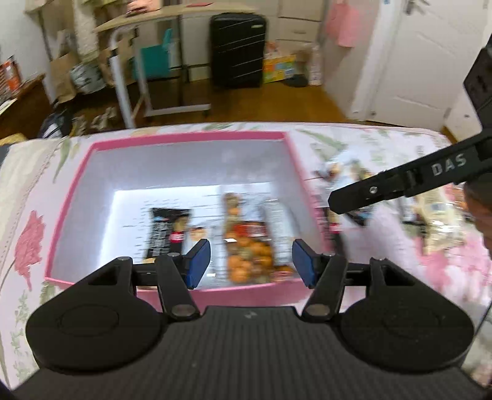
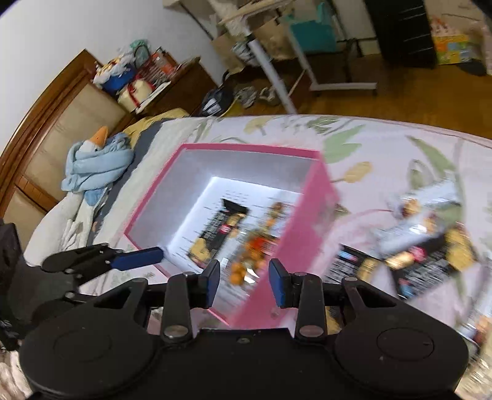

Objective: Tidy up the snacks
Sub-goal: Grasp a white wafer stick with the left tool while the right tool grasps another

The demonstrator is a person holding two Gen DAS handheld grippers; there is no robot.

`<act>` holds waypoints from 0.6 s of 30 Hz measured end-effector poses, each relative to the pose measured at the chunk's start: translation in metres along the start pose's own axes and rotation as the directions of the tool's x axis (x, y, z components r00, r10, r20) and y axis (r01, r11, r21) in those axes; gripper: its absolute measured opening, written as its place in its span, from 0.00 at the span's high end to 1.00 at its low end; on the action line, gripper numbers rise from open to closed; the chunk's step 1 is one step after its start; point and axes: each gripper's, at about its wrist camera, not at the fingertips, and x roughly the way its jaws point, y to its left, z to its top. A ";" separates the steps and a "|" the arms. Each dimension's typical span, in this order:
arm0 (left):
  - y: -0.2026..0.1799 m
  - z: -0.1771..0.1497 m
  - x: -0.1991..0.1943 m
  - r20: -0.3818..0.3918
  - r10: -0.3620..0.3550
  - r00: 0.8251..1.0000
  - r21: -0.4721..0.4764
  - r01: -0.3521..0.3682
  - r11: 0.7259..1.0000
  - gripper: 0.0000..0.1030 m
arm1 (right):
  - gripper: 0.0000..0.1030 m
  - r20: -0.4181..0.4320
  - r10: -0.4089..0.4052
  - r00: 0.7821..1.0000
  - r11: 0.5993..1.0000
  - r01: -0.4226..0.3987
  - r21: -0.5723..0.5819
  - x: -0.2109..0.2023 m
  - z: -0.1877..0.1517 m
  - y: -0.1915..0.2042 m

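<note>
A pink box (image 1: 172, 140) with a white inside stands on the flowered bedspread. In it lie a black snack packet (image 1: 166, 234) and a packet with orange pieces (image 1: 249, 255). My left gripper (image 1: 250, 261) is open and empty above the box's near wall. My right gripper (image 2: 244, 284) is open and empty over the pink box's (image 2: 310, 243) near right corner. The black packet (image 2: 218, 235) and the orange packet (image 2: 258, 243) show in the right wrist view. Several loose snack packets (image 2: 421, 249) lie on the bed right of the box, blurred; they also show in the left wrist view (image 1: 436, 212).
The right gripper's arm (image 1: 409, 178) reaches in from the right above the loose snacks. The left gripper's finger (image 2: 138, 258) shows at the box's left. A blue-scarfed goose toy (image 2: 95, 163) lies by the headboard. A desk (image 1: 160, 18), black suitcase (image 1: 238, 50) and door (image 1: 427, 58) stand beyond the bed.
</note>
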 end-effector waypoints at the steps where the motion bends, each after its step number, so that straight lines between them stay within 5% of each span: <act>1: -0.009 0.000 -0.003 0.002 -0.014 1.000 0.010 0.014 1.000 0.45 | 0.61 0.011 -0.019 1.000 1.000 0.019 -0.003 -0.009 -0.005 -0.006; 10: -0.088 0.000 -0.002 -0.014 -0.139 0.990 0.076 0.139 0.987 0.46 | 0.58 0.116 -0.147 0.982 0.989 0.145 0.024 -0.074 -0.041 -0.069; 18: -0.140 -0.011 0.046 -0.078 -0.110 0.991 0.122 0.119 0.985 0.47 | 0.57 0.165 -0.260 0.951 0.965 0.259 0.033 -0.076 -0.063 -0.107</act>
